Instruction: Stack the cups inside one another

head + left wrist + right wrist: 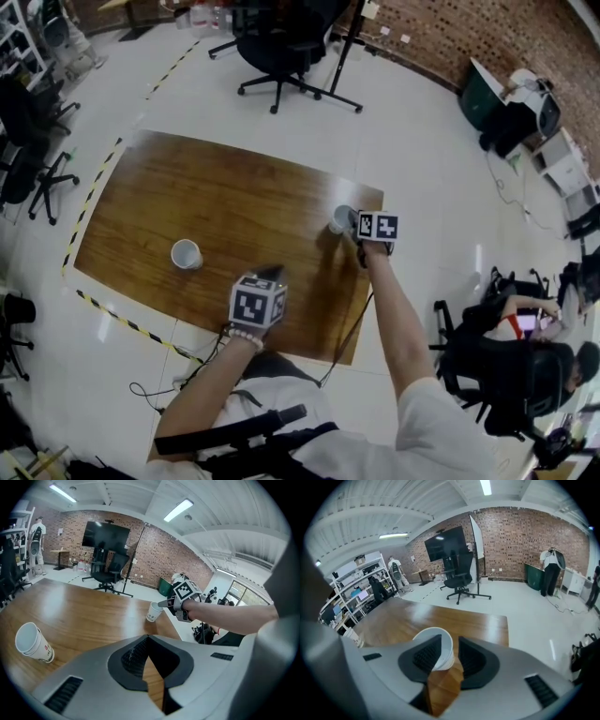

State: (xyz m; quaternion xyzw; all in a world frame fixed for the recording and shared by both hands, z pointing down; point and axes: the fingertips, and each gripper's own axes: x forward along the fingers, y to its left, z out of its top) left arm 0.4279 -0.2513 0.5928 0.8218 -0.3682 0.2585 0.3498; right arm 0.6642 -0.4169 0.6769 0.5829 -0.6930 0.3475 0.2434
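Note:
Two white paper cups are on the wooden table [225, 206]. One cup [186, 254] [33, 642] lies on its side at the left, with nothing near it. The other cup [342, 218] [153, 611] [436, 648] sits near the table's far right corner. My right gripper [349, 225] [451, 651] is at that cup: its left jaw overlaps the cup's mouth, its right jaw is outside, and the cup's wall is between them with a thin gap at the right pad. My left gripper [272, 272] [148, 639] hovers over the near table edge, its tips together and nothing held.
A black office chair [281, 47] stands beyond the table's far side. Yellow-black tape [89, 197] marks the floor along the left. A seated person [525, 328] and more chairs are at the right. The table's right edge runs just beside the gripped cup.

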